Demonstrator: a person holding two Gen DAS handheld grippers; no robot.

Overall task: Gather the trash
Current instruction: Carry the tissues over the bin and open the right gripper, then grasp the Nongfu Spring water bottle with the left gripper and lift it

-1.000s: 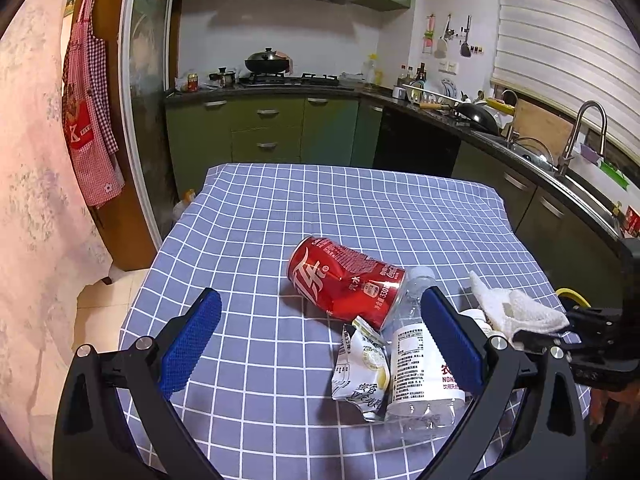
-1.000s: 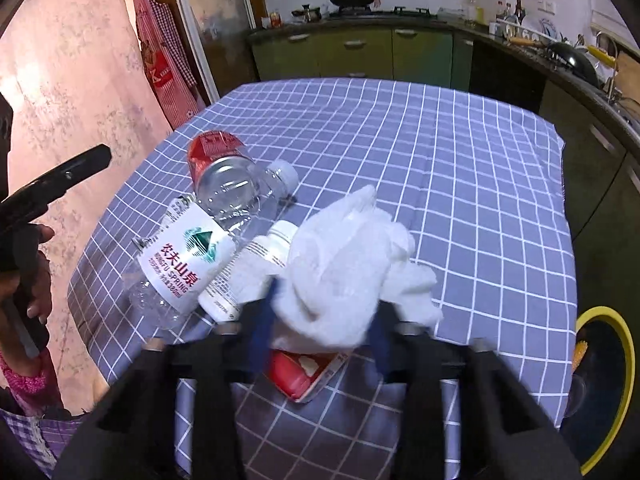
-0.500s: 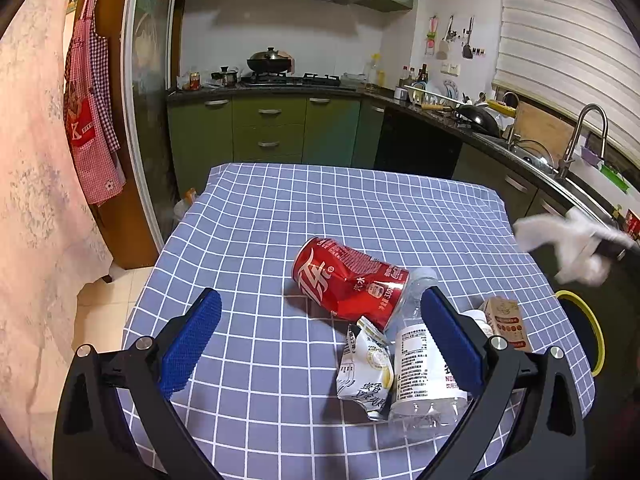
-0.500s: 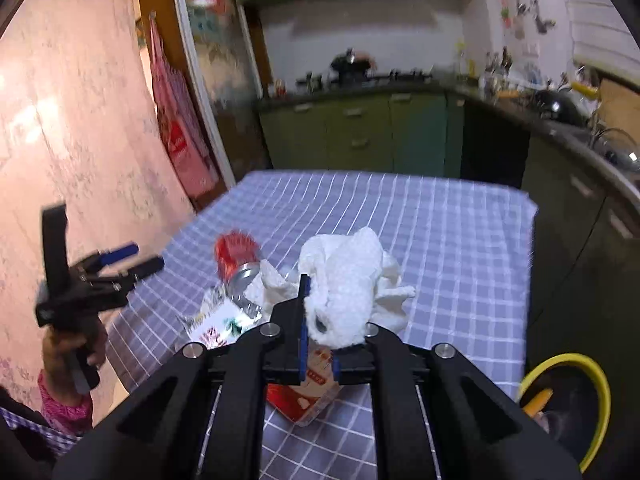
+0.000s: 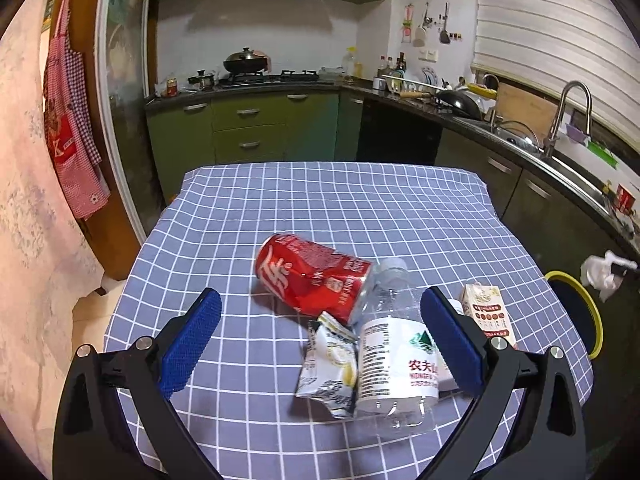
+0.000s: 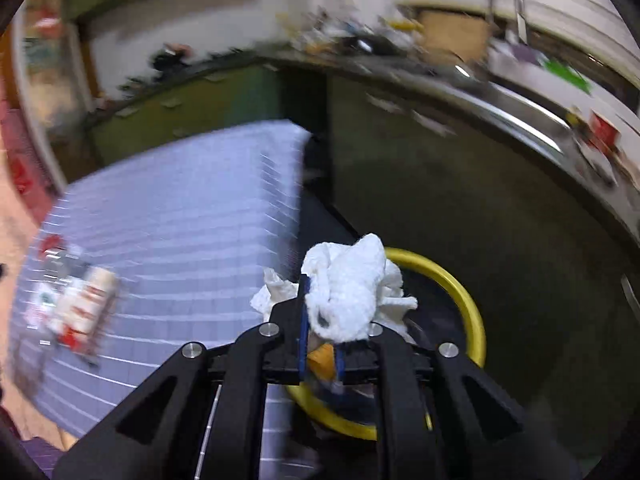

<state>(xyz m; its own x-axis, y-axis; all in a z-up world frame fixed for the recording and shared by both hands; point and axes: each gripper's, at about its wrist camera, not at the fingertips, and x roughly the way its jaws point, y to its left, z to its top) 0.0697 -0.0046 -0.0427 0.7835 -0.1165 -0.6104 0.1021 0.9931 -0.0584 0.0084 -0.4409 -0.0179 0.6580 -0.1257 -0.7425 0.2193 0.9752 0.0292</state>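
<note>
My right gripper [image 6: 322, 312] is shut on a crumpled white paper towel [image 6: 348, 292] and holds it above the yellow-rimmed trash bin [image 6: 472, 312] beside the table; the towel [image 5: 602, 272] also shows at the far right of the left wrist view. My left gripper [image 5: 320, 332] is open and empty above the table's near edge. Between its fingers lie a crushed red cola can [image 5: 312, 276], a clear water bottle [image 5: 394, 352] and a white snack wrapper [image 5: 330, 364]. A small milk carton [image 5: 486, 312] lies to the right.
The table has a blue checked cloth [image 5: 328, 200]. The bin [image 5: 588, 312] stands on the floor off its right edge. Green kitchen cabinets [image 5: 256, 128] and a counter with a sink [image 5: 560, 152] run behind and to the right. A red apron [image 5: 72, 120] hangs at left.
My right gripper has lifted the paper towel off the table and swung it right, over the yellow bin. The milk carton it covered now shows. My left gripper has barely moved.
</note>
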